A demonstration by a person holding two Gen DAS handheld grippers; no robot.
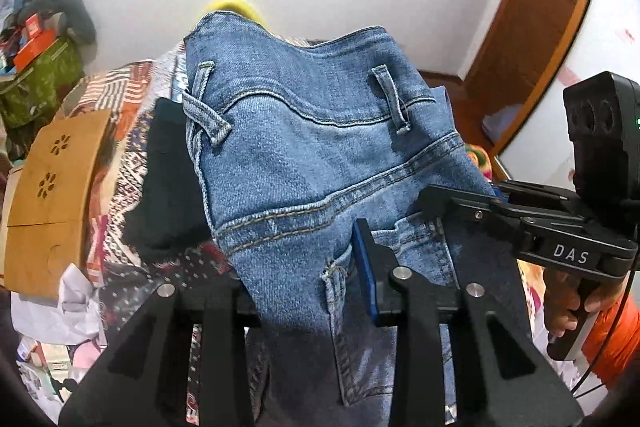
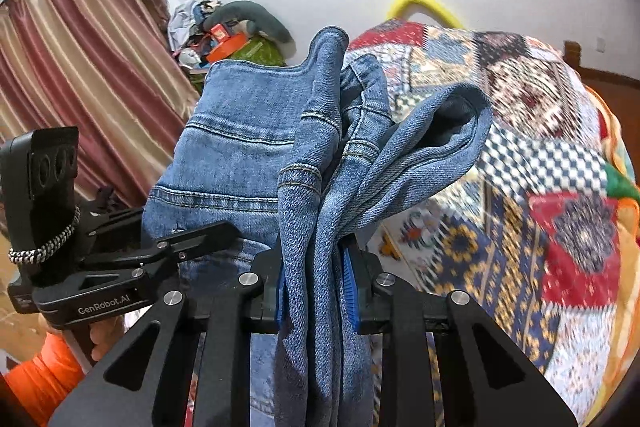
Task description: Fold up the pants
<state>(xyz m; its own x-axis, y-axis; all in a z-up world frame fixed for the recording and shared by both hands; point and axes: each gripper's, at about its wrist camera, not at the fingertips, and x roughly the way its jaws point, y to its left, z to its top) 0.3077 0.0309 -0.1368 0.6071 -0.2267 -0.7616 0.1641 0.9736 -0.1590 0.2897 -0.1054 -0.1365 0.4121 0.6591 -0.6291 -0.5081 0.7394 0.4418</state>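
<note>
Blue denim jeans (image 1: 320,155) fill centre frame in both views, lifted off the patchwork quilt (image 2: 520,187). Left gripper (image 1: 320,287) is clenched on the pocket/yoke area; right gripper (image 2: 316,279) is clenched on a bunched waistband edge. Looks like the lift-and-straighten step. Next: spread apart, lay flat on the quilt w/o slack.

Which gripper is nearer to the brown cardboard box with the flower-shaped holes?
Left. The left gripper, shut on the jeans, has the cardboard box close on its left side. The right gripper holds the jeans on the far side from the box.
</note>
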